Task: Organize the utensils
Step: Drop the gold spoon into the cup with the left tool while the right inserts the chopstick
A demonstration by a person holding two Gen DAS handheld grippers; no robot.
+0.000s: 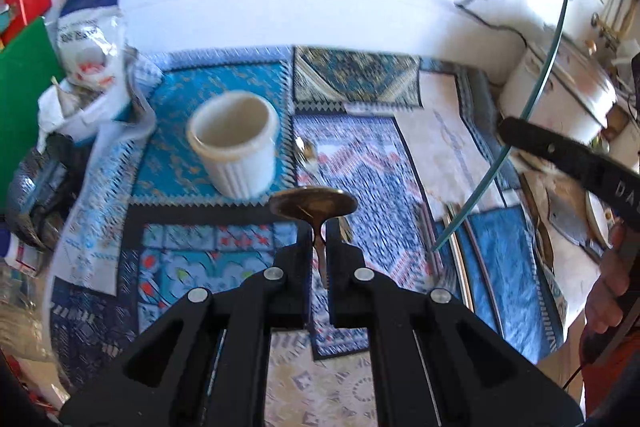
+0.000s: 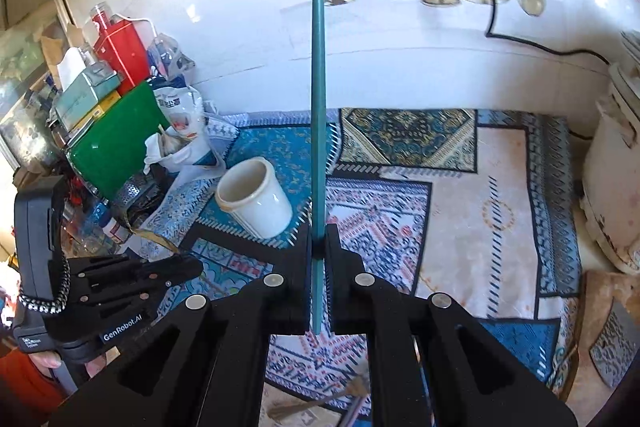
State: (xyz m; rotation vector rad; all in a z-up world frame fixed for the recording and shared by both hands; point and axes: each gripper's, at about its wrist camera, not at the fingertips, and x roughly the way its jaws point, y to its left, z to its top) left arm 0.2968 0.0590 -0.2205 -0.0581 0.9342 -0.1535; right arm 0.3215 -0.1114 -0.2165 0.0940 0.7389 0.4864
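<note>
Two black two-finger grippers each clamp one utensil. Nearest, the left gripper [image 1: 319,239] pinches the thin neck of a tarnished brass-coloured metal spoon [image 1: 313,203], its shallow oval bowl lifted above the cloth. The right gripper [image 2: 319,243] is closed on a long slim teal stick [image 2: 318,107] — smooth, straight, standing upright between the pads. Beneath both lies a patterned blue, white and cream tablecloth [image 2: 460,227]. Farther on, a silver metal spoon [image 1: 306,153] rests flat on it, just right of an empty ribbed white cylindrical cup [image 1: 236,143]. Left of the cup crowd a crumpled white plastic bag [image 1: 90,39] and a green box [image 2: 116,139] — with a white tiled wall [image 2: 248,7] behind.
</note>
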